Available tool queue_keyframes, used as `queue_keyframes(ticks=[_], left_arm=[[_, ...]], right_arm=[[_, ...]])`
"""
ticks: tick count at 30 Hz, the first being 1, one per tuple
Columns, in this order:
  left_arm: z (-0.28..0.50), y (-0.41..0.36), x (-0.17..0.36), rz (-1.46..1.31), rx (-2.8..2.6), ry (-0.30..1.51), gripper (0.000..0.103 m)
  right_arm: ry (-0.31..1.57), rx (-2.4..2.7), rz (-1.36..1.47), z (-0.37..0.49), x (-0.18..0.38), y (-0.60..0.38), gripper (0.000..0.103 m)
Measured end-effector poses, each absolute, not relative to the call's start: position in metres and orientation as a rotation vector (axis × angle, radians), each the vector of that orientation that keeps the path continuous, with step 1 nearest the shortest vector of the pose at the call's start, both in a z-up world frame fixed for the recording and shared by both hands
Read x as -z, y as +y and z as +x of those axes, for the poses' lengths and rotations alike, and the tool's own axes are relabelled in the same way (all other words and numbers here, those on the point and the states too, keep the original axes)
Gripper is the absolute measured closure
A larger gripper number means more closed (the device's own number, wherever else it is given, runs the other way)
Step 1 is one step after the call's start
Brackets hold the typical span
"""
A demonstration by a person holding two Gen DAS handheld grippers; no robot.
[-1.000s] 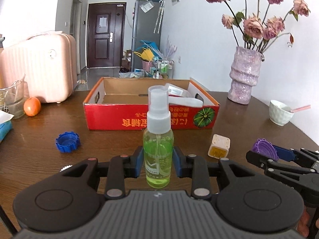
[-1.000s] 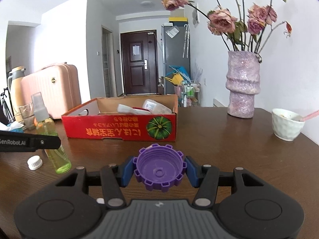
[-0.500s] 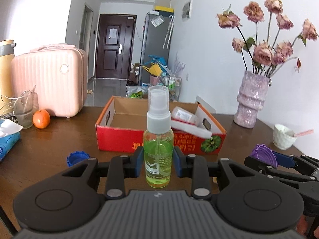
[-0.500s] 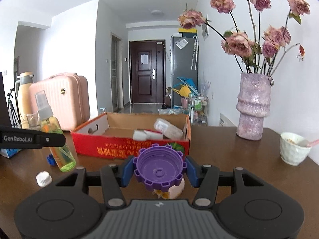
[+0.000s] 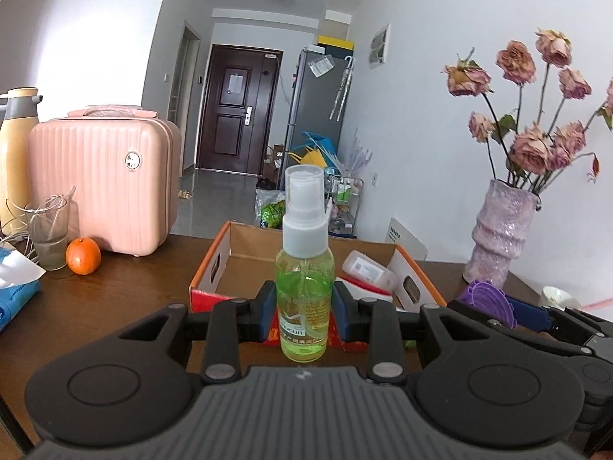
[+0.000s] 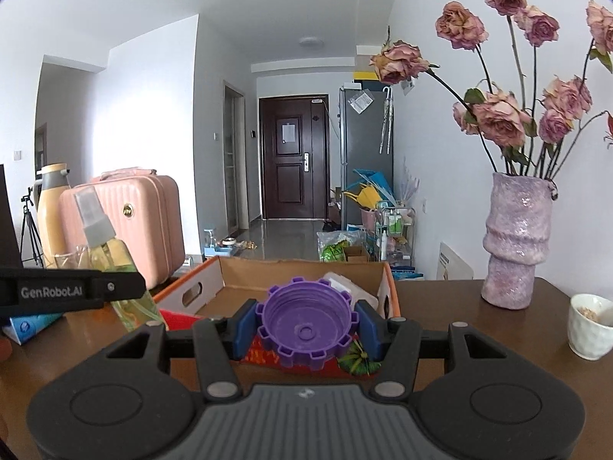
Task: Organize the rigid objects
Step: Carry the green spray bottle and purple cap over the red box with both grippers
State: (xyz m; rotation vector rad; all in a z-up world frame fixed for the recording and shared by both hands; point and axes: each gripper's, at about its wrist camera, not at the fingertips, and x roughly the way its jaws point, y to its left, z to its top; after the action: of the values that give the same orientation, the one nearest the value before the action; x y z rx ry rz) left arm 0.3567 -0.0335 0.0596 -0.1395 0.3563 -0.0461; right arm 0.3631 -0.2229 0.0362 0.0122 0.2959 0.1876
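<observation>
Left wrist view: left gripper [image 5: 304, 316] grips bottle [image 5: 304, 287], right gripper [image 6: 306, 327] clamps cap [image 6: 306, 326], neither yet in box [image 5: 214, 268].

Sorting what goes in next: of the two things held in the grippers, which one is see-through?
The spray bottle in the left gripper: clear, green liquid inside. The cap in the right gripper is solid purple.

Both tongs have risen off the bench and come nearer the open red cardboard box [image 5: 208, 274]. The left tongs [image 5: 304, 312] carry the green clear-plastic spray bottle [image 5: 304, 291] up over the box's near edge (no longer standing on the wood); the right tongs [image 6: 306, 326] lift the purple ridged plastic cap [image 6: 306, 322] likewise.
</observation>
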Motion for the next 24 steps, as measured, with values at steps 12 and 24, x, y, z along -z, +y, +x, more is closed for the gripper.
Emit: queue_keyframes(ticks=[12, 24], left_arm=[[0.404, -0.035, -0.057, -0.155, 0.008, 0.357, 0.071], [0.457, -0.037, -0.05, -0.146, -0.012, 0.366, 0.071]], right_arm=[[0.322, -0.19, 0.026, 0.414, -0.035, -0.218, 0.05], [0.37, -0.176, 0.048, 0.47, -0.028, -0.223, 0.05]])
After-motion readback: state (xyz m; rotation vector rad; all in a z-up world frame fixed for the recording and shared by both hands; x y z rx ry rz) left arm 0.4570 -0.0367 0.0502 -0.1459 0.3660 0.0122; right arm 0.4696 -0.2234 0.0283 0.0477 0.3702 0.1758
